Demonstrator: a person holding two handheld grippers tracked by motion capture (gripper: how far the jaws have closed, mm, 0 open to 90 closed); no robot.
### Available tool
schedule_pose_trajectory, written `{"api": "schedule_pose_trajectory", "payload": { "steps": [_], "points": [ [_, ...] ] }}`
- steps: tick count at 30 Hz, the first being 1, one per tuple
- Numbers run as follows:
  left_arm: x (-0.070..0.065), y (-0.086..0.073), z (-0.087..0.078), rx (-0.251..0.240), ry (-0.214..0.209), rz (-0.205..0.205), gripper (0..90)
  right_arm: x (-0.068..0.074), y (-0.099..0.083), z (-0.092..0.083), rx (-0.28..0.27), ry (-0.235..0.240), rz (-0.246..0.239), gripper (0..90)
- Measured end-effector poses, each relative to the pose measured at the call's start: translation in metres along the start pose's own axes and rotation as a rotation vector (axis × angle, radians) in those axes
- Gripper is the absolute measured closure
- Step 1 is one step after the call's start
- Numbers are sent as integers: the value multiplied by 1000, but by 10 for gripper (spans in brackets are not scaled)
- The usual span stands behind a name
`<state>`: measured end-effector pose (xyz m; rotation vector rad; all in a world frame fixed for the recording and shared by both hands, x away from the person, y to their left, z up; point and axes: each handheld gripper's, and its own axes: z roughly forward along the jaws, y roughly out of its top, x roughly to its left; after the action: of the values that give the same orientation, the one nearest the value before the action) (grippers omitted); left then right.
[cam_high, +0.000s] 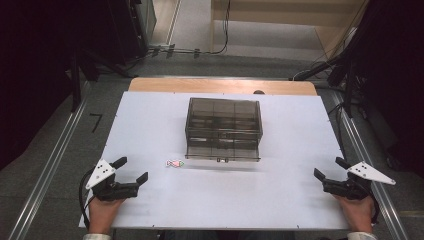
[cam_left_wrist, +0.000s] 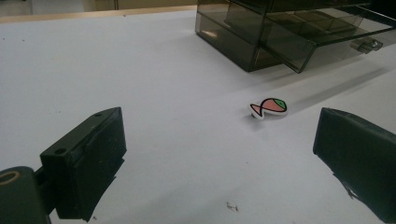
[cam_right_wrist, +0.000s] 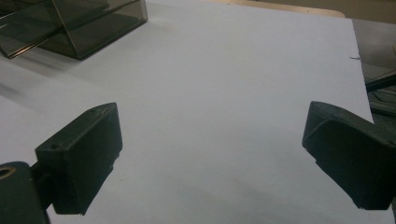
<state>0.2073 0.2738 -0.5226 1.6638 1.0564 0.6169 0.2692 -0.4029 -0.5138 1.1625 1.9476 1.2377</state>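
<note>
A smoky clear plastic drawer box (cam_high: 223, 128) stands in the middle of the white table (cam_high: 150, 115); its lower drawer (cam_left_wrist: 322, 39) is pulled out toward me. A small fish-shaped piece (cam_high: 175, 163), pink with a green tip, lies on the table left of the drawer front; the same fish-shaped piece (cam_left_wrist: 268, 107) lies ahead of my left jaws. My left gripper (cam_high: 134, 169) rests at the near left, open, nothing between its jaws. At the near right my right gripper (cam_high: 331, 168) is open too, over bare table. The box corner (cam_right_wrist: 74, 28) sits at the upper left of the right gripper view.
The table's right edge (cam_right_wrist: 362, 79) runs close beside my right gripper. A wooden strip (cam_high: 222, 86) borders the far side of the table. Cables (cam_high: 200, 50) and dark stands sit on the floor beyond.
</note>
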Motion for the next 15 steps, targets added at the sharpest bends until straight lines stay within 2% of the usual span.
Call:
{"api": "schedule_pose_trajectory", "payload": {
  "steps": [7, 15],
  "points": [
    [-1, 0, 0, -2, 6, 8, 31, 0, 0, 0, 1, -2, 1, 36],
    [0, 0, 0, 1, 16, -6, 31, 0, 0, 0, 0, -3, 0, 36]
  ]
}}
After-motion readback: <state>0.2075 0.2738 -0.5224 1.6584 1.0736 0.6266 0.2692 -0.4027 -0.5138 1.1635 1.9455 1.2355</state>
